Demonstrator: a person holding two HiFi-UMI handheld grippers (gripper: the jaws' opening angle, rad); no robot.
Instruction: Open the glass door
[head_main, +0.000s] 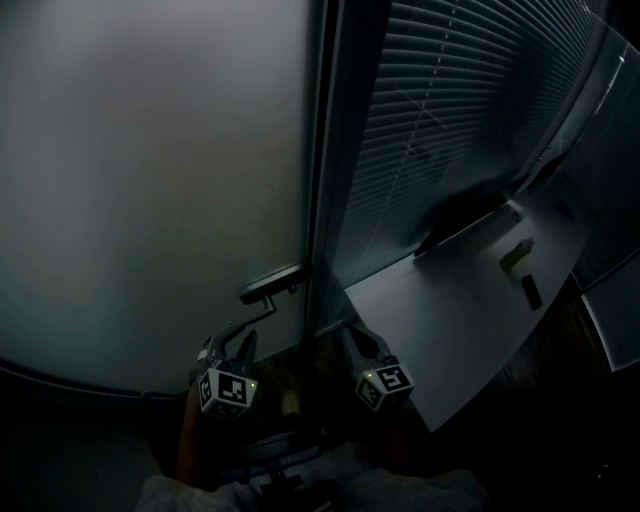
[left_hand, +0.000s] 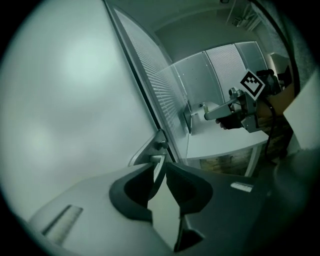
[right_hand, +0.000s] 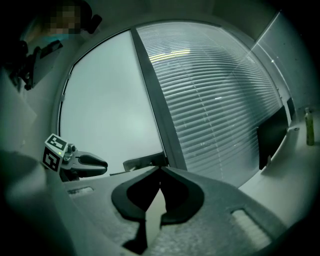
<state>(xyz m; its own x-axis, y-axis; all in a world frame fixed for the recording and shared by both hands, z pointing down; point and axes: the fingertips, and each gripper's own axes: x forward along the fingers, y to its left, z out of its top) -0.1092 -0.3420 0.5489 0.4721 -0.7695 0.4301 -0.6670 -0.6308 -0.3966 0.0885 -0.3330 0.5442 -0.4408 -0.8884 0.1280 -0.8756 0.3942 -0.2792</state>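
My left gripper has its jaws a little apart and nothing clamped. The handle of the glass door stands right at the gap between the tips. I cannot tell whether either pad touches it. From the head view the left gripper points up at the handle from just below it, with its marker cube nearest me.

My right gripper has its tips closed together and is empty. It sits just beside the left one, to its right, and aims at the dark frame where the door ends. Nothing lies between the two grippers.

The door is frosted and fills the left of the head view. The handle is a dark lever low on the door's right edge, hard against the frame, and the door looks closed against that frame.

Right of the frame hang slatted blinds. In front of them a pale desk reaches in, its near corner close to my right gripper. A dark monitor stands along the desk's far edge by the blinds. A small green thing and a small dark thing lie near the desk's right edge, well apart from both grippers.
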